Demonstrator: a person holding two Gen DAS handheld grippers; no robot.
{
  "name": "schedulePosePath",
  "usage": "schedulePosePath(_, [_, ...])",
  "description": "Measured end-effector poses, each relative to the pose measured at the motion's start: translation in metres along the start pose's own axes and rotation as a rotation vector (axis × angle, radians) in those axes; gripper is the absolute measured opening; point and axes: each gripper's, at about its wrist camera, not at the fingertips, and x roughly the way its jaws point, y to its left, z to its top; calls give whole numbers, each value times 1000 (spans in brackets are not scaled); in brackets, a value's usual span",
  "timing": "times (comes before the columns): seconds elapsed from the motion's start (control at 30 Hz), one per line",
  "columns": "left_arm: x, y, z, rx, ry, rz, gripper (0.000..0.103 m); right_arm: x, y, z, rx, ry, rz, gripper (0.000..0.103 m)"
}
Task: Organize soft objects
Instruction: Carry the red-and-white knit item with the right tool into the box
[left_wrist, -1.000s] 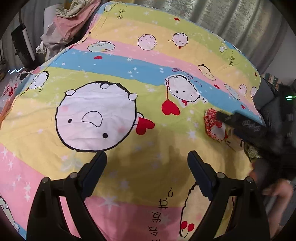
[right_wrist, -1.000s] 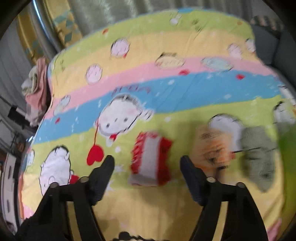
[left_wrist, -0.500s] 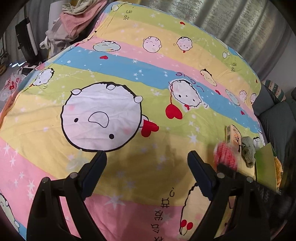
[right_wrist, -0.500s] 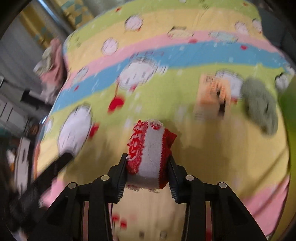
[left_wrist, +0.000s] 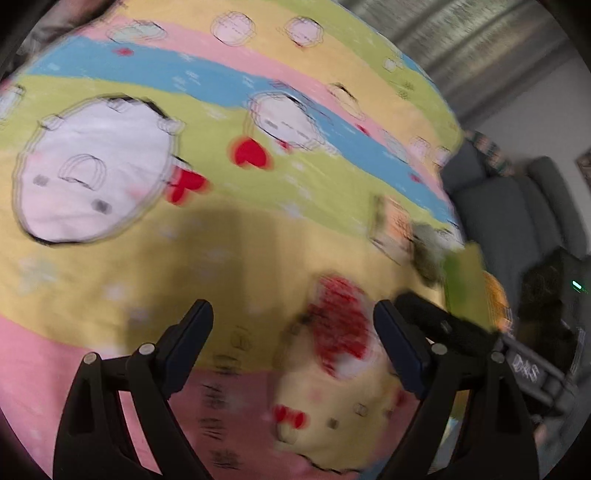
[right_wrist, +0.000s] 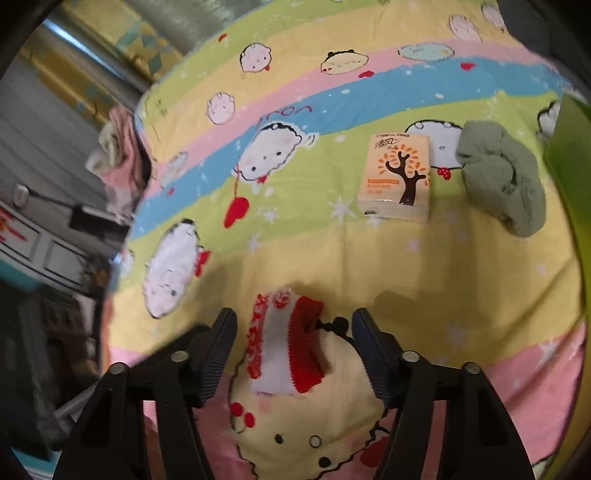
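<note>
- Right gripper (right_wrist: 293, 345): jaws opening; the red-and-white folded cloth (right_wrist: 286, 341) lies between them on the bedsheet (right_wrist: 332, 258), and neither pad touches it. A gap shows on each side of the cloth.
- Cloth position: near edge of the bed, resting partly on a printed cream cartoon face, red trim along both long sides, white band down the middle.
- Left gripper (left_wrist: 293, 332): jaws wide apart, nothing between the pads. The left view is motion-blurred; the same cloth (left_wrist: 341, 325) shows as a red-and-white smear just inside its right finger, on the sheet.
- Tissue pack (right_wrist: 395, 177), cream with an orange-and-brown tree print: lies flat, farther back and to the right of the cloth, well apart from it.
- Grey-green fuzzy cloth (right_wrist: 502, 181): bunched, just right of the tissue pack, close beside it.
- Green object (right_wrist: 569, 147) at the right edge, cut off; cannot tell what it is.
- Pink and beige clothes (right_wrist: 118, 155) heaped at the bed's far left corner.
</note>
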Motion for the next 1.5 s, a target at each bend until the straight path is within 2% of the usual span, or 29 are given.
schedulePosePath(0.03, [4, -3, -2, 4, 33, -61, 87, 0, -2, 1, 15, 3, 14, 59])
schedulePosePath(0.13, [9, -12, -7, 24, 65, -132, 75, 7, -1, 2, 36, 18, 43, 57])
schedulePosePath(0.27, [22, -33, -18, 118, 100, -118, 55, 23, -1, 0, 59, 75, 62, 51])
schedulePosePath(0.3, [27, -35, -20, 123, 108, -114, 46, 29, 0, -1, 58, 92, 61, 51])
schedulePosePath(0.37, [34, -37, -24, 126, 110, -119, 36, 37, -1, -2, 73, 105, 62, 47])
schedulePosePath(0.4, [35, -40, -25, 139, 100, -116, 36, 39, -2, -2, 80, 112, 75, 43])
schedulePosePath(0.47, [35, -42, -25, 152, 105, -149, 35, 38, -2, -2, 96, 110, 91, 42])
schedulePosePath(0.53, [31, -47, -26, 178, 82, -148, 34, 23, 3, 0, 64, 57, 61, 42])
schedulePosePath(0.67, [15, -72, -25, 255, 11, -219, 34, -27, 2, 4, 41, -89, 39, 43])
schedulePosePath(0.8, [-1, -118, -29, 365, -48, -316, 34, -92, -13, 2, 67, -250, -27, 43])
schedulePosePath(0.87, [-4, -148, -33, 412, -45, -378, 34, -128, -30, -3, 128, -341, -48, 43])
schedulePosePath(1.0, [-4, -201, -44, 506, -26, -484, 34, -171, -54, -17, 189, -433, -134, 43])
schedulePosePath(1.2, [20, -247, -68, 563, 99, -588, 34, -194, -84, -30, 286, -446, -276, 43])
schedulePosePath(1.3, [33, -265, -77, 590, 148, -593, 34, -201, -100, -37, 320, -439, -311, 43])
schedulePosePath(1.5, [45, -279, -97, 613, 235, -586, 34, -201, -128, -46, 377, -390, -327, 43])
